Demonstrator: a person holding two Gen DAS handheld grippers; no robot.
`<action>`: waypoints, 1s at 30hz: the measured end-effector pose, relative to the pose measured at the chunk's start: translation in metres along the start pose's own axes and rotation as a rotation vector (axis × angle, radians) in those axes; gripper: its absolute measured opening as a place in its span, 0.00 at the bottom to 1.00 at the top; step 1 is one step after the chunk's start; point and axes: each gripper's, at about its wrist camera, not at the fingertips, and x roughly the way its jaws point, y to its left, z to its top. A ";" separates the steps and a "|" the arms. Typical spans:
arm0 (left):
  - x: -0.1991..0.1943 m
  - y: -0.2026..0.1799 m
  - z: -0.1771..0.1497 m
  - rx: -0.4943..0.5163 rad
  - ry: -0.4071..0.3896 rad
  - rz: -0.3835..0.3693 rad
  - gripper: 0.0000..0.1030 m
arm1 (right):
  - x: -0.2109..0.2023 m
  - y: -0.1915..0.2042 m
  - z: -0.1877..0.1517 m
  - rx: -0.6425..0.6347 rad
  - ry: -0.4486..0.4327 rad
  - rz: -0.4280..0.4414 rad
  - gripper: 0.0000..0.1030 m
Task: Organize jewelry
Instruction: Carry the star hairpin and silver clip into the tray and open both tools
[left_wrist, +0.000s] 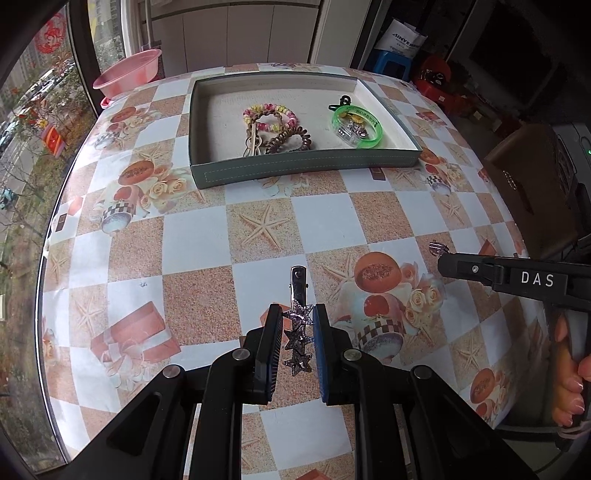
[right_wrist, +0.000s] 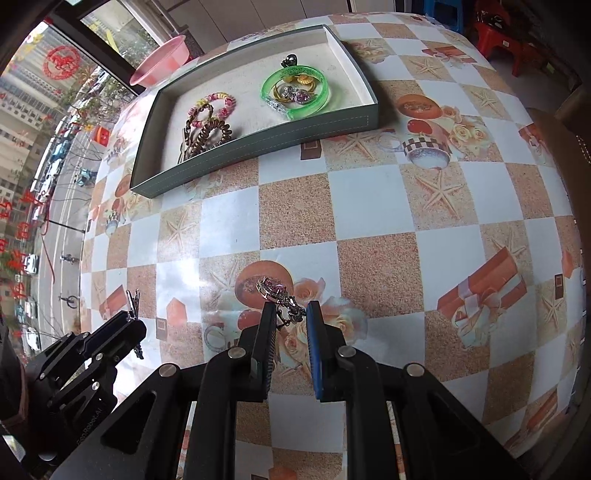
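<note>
My left gripper (left_wrist: 297, 314) is shut on a metal hair clip with glittery stars (left_wrist: 298, 317), lifted above the checked tablecloth; the clip's metal end sticks out past the fingertips. My right gripper (right_wrist: 289, 309) is shut on a small pink-stone jewelled brooch (right_wrist: 277, 295), also off the table. In the left wrist view the right gripper (left_wrist: 441, 258) shows from the side with the brooch (left_wrist: 437, 246) at its tip. The grey-green tray (left_wrist: 306, 171) at the far side holds coiled hair ties and a beaded bracelet (left_wrist: 271, 123) on the left, a green bangle (left_wrist: 356, 125) with small pieces on the right.
A pink basin (left_wrist: 129, 72) stands beyond the table's far left corner by the window. The round table's edge (left_wrist: 55, 229) curves along the left. A brown chair back (left_wrist: 532, 177) sits off the right side. A person's fingers (left_wrist: 570, 384) hold the right gripper's handle.
</note>
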 end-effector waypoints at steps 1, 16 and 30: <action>-0.001 0.002 0.004 -0.005 -0.006 0.001 0.29 | -0.001 0.000 0.004 -0.001 -0.003 0.003 0.17; 0.012 0.016 0.115 -0.113 -0.112 0.092 0.29 | -0.013 -0.007 0.125 -0.068 -0.070 0.067 0.17; 0.070 0.035 0.182 -0.180 -0.095 0.206 0.29 | 0.023 -0.017 0.208 -0.099 -0.077 0.048 0.17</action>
